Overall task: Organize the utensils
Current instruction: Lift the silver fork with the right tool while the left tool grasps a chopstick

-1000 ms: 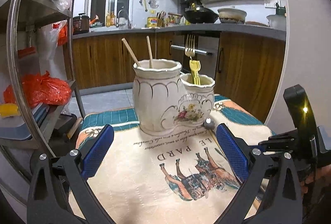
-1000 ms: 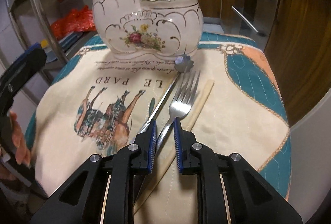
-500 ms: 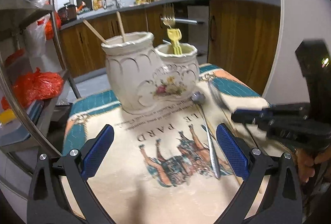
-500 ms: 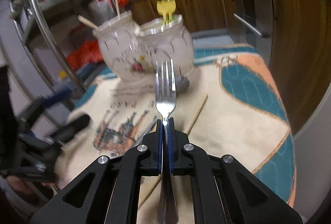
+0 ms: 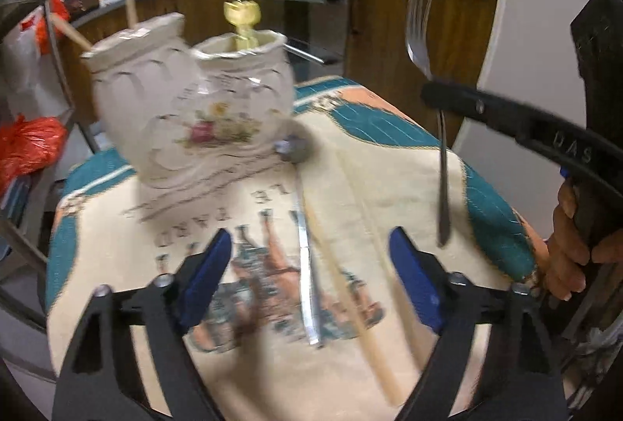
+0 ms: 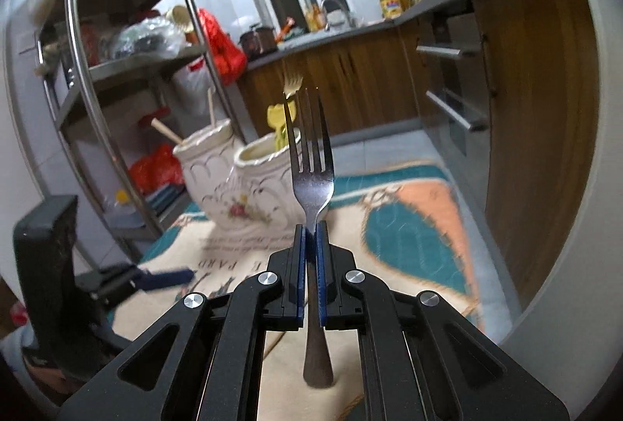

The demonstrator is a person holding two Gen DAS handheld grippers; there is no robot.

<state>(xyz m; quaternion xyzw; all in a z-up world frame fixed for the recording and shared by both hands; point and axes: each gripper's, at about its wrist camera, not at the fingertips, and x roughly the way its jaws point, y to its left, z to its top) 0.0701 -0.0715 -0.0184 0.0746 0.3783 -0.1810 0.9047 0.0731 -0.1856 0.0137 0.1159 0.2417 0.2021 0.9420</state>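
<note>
My right gripper [image 6: 310, 238] is shut on a steel fork [image 6: 311, 164] and holds it upright, tines up, above the cloth; the fork also shows in the left wrist view [image 5: 422, 43]. My left gripper [image 5: 307, 265] is open and empty, low over a long-handled steel utensil [image 5: 305, 265] and a wooden chopstick [image 5: 350, 288] lying on the cloth. A white ceramic double-pot holder [image 5: 187, 106] stands at the back of the table, with wooden sticks in its left pot and a gold fork and yellow utensil [image 5: 241, 12] in its right pot. The holder also shows in the right wrist view [image 6: 237, 183].
The table carries a cream and teal printed cloth [image 5: 389, 133]. A metal shelf rack [image 6: 97, 102] with bags stands to the left. Wooden kitchen cabinets [image 6: 525, 109] run behind and to the right. The table's edge drops off close on the right.
My right gripper has closed on the fork and lifted it from the cloth to upright. My left gripper has moved in lower over the utensils on the cloth.
</note>
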